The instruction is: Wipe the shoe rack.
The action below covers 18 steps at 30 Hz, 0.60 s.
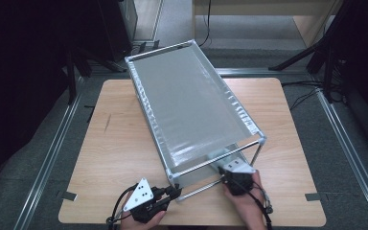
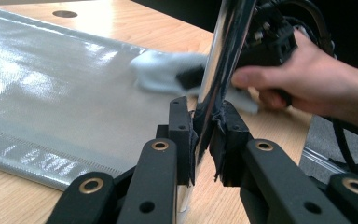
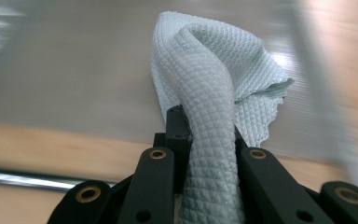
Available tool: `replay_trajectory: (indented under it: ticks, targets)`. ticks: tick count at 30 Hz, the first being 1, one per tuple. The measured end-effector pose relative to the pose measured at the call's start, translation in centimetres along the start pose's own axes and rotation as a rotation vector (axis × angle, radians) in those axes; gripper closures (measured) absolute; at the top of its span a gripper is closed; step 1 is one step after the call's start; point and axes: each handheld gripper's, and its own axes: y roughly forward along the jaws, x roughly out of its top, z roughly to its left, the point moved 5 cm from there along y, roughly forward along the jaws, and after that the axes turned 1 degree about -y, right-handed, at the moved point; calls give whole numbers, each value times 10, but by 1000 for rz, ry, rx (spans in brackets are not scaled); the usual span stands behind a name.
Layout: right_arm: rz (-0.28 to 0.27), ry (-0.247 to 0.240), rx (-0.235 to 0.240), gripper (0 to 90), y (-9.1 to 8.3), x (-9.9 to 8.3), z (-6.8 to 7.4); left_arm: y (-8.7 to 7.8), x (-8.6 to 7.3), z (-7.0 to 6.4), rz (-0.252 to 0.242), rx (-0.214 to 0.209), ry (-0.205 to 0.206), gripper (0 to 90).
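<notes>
A chrome-framed rack (image 1: 261, 139) with a grey sheet (image 1: 187, 100) as its top shelf stands slantwise on the wooden table (image 1: 115, 143). My left gripper (image 1: 175, 191) is shut on the rack's near-left upright post (image 2: 223, 60), the jaws (image 2: 205, 135) clamped around it. My right gripper (image 1: 230, 173) reaches under the top shelf at the near end. It is shut on a pale blue waffle cloth (image 3: 214, 74), which rests on the lower grey sheet (image 3: 74, 60). In the left gripper view the cloth (image 2: 161, 70) lies behind the post, with the person's hand (image 2: 303, 74) beside it.
The rack covers the table's middle from the far left to the near right. Bare wood lies to its left and right (image 1: 287, 110). A low chrome bar (image 3: 18, 179) runs along the rack's near end. Dark stands and cables (image 1: 316, 52) surround the table on the floor.
</notes>
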Motion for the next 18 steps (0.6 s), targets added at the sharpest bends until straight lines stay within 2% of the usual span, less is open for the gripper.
replay_trajectory:
  ticks: [2,4,6,7,12,18]
  targets:
    - [1,24,-63,808,-3,-3,-20,0,0,0,0,-2,1,795]
    - [-4,54,-67,808,-4,-5,-29,0,0,0,-1,-3,0,794]
    - [-4,67,-59,809,-3,-6,-28,1,0,1,-2,-4,-2,794]
    - [-4,55,-60,809,-2,-6,-25,1,0,1,-2,-4,-2,794]
    - [-5,15,9,808,3,-2,6,1,0,1,-2,-5,-4,793]
    - [-5,-58,137,807,5,3,62,1,0,0,-5,-4,-7,793]
